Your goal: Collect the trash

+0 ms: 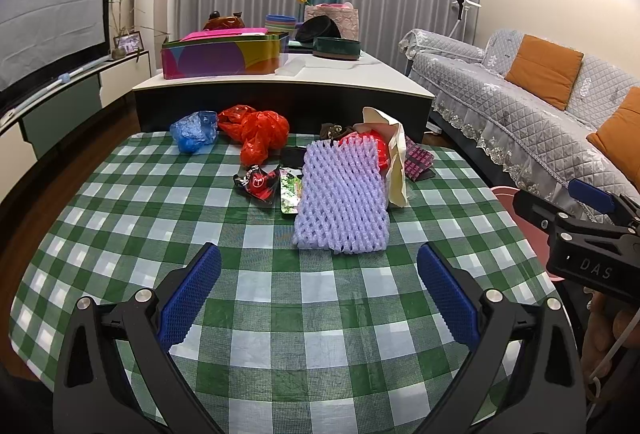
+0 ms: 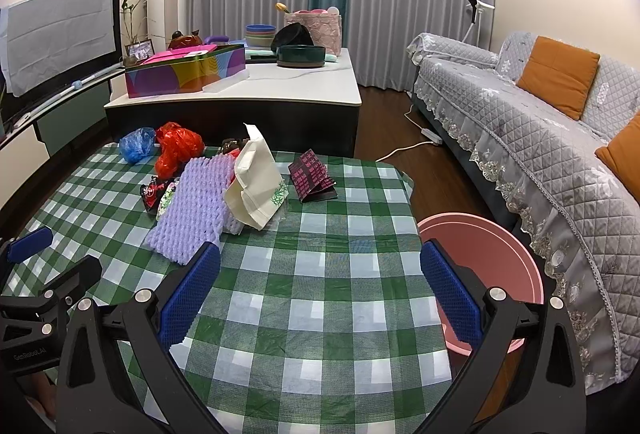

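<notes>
Two grippers hover over my green-checked table (image 1: 280, 298), both with jaws spread wide and nothing between them: my left gripper (image 1: 319, 294) faces the pile head-on, my right gripper (image 2: 320, 290) sits toward the table's right side. Only the right view shows the pink bin (image 2: 480, 234) properly, on the floor just beside the table's right edge and partly behind my right finger; from the left I catch only a sliver of its rim (image 1: 506, 193). The trash lies in a cluster at the far half of the table. Biggest is the purple foam net (image 1: 340, 197), lying flat nearest my left gripper. A cream paper bag (image 2: 256, 185) leans on the net's right side; the right view shows its broad printed face, the left view only a narrow edge (image 1: 396, 169). The red plastic bag (image 1: 256, 131) sits crumpled at the far edge, the blue bag (image 1: 194, 131) just beside it to the left. A dark pink-patterned box (image 2: 312, 179) stands apart to the right of the paper bag, clear in the right view, half hidden in the left. A small red-and-black wrapper (image 1: 258, 183) lies left of the net.
</notes>
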Demonstrator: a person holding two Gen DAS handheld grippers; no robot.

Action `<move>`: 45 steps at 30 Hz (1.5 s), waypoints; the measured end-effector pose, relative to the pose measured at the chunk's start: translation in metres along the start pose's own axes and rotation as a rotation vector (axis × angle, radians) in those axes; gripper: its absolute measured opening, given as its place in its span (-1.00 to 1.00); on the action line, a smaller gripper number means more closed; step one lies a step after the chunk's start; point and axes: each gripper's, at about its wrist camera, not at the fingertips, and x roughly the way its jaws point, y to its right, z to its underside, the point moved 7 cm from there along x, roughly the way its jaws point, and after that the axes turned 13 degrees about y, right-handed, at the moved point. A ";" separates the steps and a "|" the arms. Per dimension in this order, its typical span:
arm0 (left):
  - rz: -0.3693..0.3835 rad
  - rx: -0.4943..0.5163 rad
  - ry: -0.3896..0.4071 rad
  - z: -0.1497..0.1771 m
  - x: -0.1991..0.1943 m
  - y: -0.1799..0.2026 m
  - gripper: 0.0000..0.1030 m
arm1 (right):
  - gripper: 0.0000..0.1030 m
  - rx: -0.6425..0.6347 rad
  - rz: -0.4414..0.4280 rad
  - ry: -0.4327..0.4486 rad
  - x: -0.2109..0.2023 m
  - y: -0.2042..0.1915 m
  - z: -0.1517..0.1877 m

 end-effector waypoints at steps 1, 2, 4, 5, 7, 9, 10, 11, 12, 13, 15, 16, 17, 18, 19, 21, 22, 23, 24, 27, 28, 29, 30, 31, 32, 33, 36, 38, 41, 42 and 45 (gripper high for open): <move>0.000 0.001 0.000 0.000 0.000 0.000 0.85 | 0.90 0.000 0.000 0.000 0.000 0.000 0.000; 0.000 0.001 0.000 0.000 0.000 0.000 0.85 | 0.90 0.000 0.000 0.000 0.000 0.000 0.000; -0.001 0.001 0.000 0.000 0.000 0.000 0.85 | 0.90 0.001 0.000 0.001 0.000 0.000 0.000; -0.001 0.001 0.000 0.000 0.000 0.000 0.85 | 0.90 0.001 0.000 0.001 0.000 0.000 0.000; -0.001 0.000 -0.001 0.000 0.000 0.000 0.85 | 0.90 0.001 -0.003 0.003 0.000 -0.001 -0.001; -0.001 -0.001 -0.001 0.000 0.000 0.001 0.84 | 0.90 0.002 -0.008 0.006 0.001 -0.004 -0.001; 0.000 0.000 0.001 0.000 0.000 0.001 0.84 | 0.90 0.004 -0.011 0.007 0.001 -0.005 -0.002; 0.000 0.000 0.000 0.000 0.000 0.001 0.84 | 0.90 0.004 -0.013 0.010 0.000 -0.006 -0.001; -0.001 -0.001 0.003 0.000 0.000 0.000 0.84 | 0.90 0.006 -0.014 0.013 0.000 -0.006 -0.002; 0.000 -0.002 0.005 -0.001 -0.001 0.001 0.84 | 0.90 0.009 -0.014 0.015 0.000 -0.006 -0.003; 0.000 -0.001 0.008 -0.002 -0.001 0.003 0.84 | 0.90 0.012 -0.011 0.018 0.001 -0.006 -0.004; 0.000 0.000 0.012 -0.003 -0.002 0.004 0.83 | 0.90 0.010 -0.011 0.020 0.001 -0.006 -0.004; 0.000 0.001 0.016 -0.004 -0.002 0.005 0.79 | 0.90 0.008 -0.010 0.022 0.000 -0.005 -0.004; 0.000 0.003 0.020 -0.005 -0.003 0.006 0.77 | 0.89 0.003 -0.010 0.025 -0.001 -0.005 -0.004; 0.001 0.005 0.025 -0.007 -0.004 0.006 0.72 | 0.89 -0.001 -0.013 0.026 -0.002 -0.006 -0.004; 0.003 0.008 0.034 -0.009 -0.005 0.007 0.64 | 0.89 -0.009 -0.019 0.029 -0.003 -0.009 -0.004; 0.003 0.010 0.039 -0.009 -0.006 0.006 0.58 | 0.89 -0.011 -0.025 0.029 -0.003 -0.009 -0.004; 0.005 0.010 0.042 -0.010 -0.007 0.005 0.53 | 0.88 -0.013 -0.031 0.027 -0.004 -0.011 -0.003; 0.008 0.013 0.045 -0.010 -0.008 0.006 0.52 | 0.81 -0.015 -0.039 0.026 -0.004 -0.013 -0.002; 0.015 0.035 0.054 -0.010 -0.011 0.009 0.47 | 0.68 -0.004 -0.051 0.019 -0.006 -0.016 -0.002; 0.016 0.038 0.055 -0.010 -0.011 0.009 0.47 | 0.64 0.005 -0.056 0.013 -0.007 -0.017 -0.002; 0.017 0.041 0.056 -0.010 -0.012 0.010 0.46 | 0.62 0.015 -0.063 0.008 -0.007 -0.017 -0.002; 0.014 0.042 0.061 -0.010 -0.013 0.010 0.43 | 0.59 0.028 -0.070 0.004 -0.008 -0.017 -0.002; 0.010 0.042 0.064 -0.011 -0.014 0.010 0.40 | 0.54 0.036 -0.072 0.002 -0.010 -0.016 -0.003; 0.009 0.042 0.065 -0.011 -0.016 0.009 0.37 | 0.51 0.041 -0.073 0.001 -0.010 -0.016 -0.004; 0.005 0.043 0.064 -0.011 -0.017 0.009 0.35 | 0.45 0.052 -0.075 -0.003 -0.011 -0.015 -0.005; -0.011 0.053 0.051 -0.012 -0.019 0.010 0.21 | 0.34 0.080 -0.086 -0.010 -0.010 -0.012 -0.009; -0.020 0.071 0.063 -0.016 -0.022 0.014 0.19 | 0.30 0.101 -0.083 -0.012 -0.008 -0.007 -0.012; -0.021 0.095 0.067 -0.018 -0.024 0.019 0.19 | 0.30 0.139 -0.076 -0.018 -0.005 -0.002 -0.015; -0.019 0.095 0.067 -0.019 -0.023 0.021 0.19 | 0.30 0.146 -0.079 -0.019 -0.004 -0.001 -0.016; -0.002 0.069 0.072 -0.025 -0.021 0.026 0.19 | 0.30 0.139 -0.088 -0.022 -0.002 -0.002 -0.016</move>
